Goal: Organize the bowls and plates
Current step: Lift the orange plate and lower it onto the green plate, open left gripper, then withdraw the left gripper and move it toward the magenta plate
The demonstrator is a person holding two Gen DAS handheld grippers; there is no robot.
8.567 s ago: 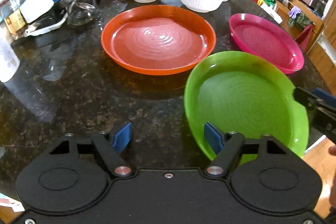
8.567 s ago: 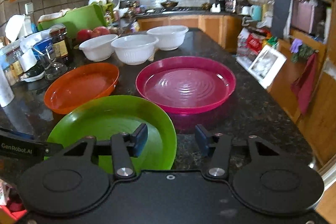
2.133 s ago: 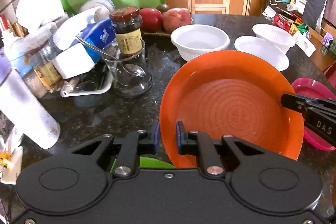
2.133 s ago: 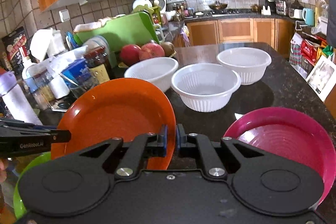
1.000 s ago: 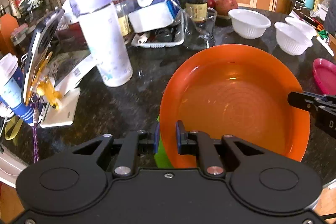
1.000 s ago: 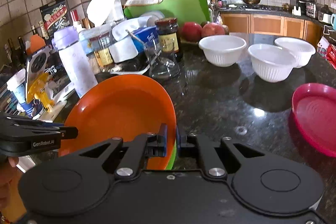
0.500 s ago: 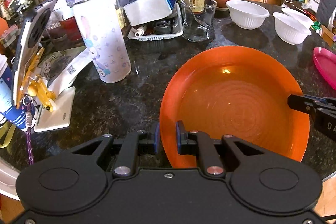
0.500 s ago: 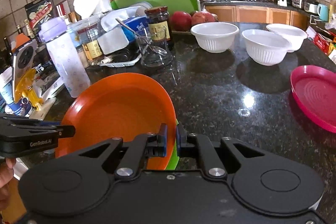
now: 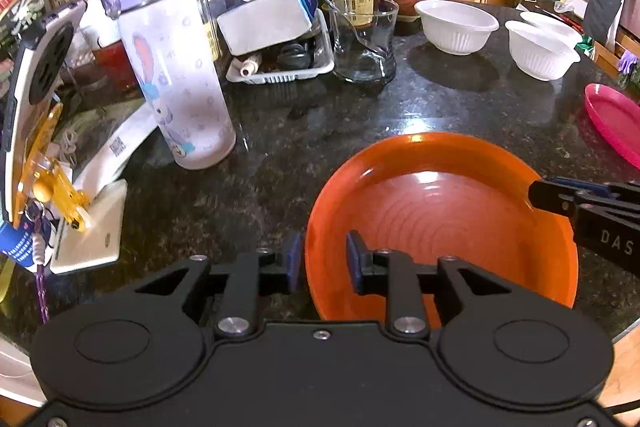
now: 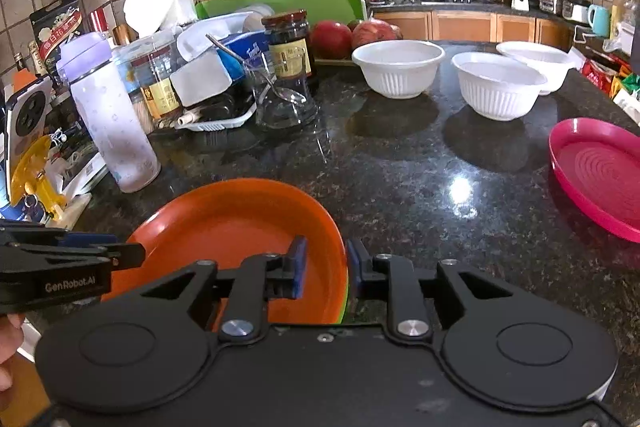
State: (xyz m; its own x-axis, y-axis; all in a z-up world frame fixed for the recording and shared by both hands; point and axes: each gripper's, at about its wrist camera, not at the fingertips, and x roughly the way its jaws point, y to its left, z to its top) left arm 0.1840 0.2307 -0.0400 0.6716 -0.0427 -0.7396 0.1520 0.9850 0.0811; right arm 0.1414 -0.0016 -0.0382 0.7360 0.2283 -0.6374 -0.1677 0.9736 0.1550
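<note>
Both grippers have just been opening: half a second back they were pinching the orange plate [image 9: 440,223] by opposite rims, now the left gripper [image 9: 323,261] and the right gripper [image 10: 323,263] each have their jaws spread a little, rim between the pads but not squeezed. So the orange plate is dropped off near the front edge of the countertop [image 10: 420,187], sitting on the green plate [image 10: 345,301], which only peeks out as a sliver under it.

Progress-wise I'd say two plates stacked, and the pink plate [image 10: 596,171] is off alone by the right edge. Three white bowls [image 10: 398,67] sit apart along the far side, unstacked.

Countertop is dark speckled stone, pretty cluttered on the left: water bottle [image 9: 172,67], jar [image 10: 289,43], glass [image 9: 366,43]. Wood cabinets and tiled walls behind.
</note>
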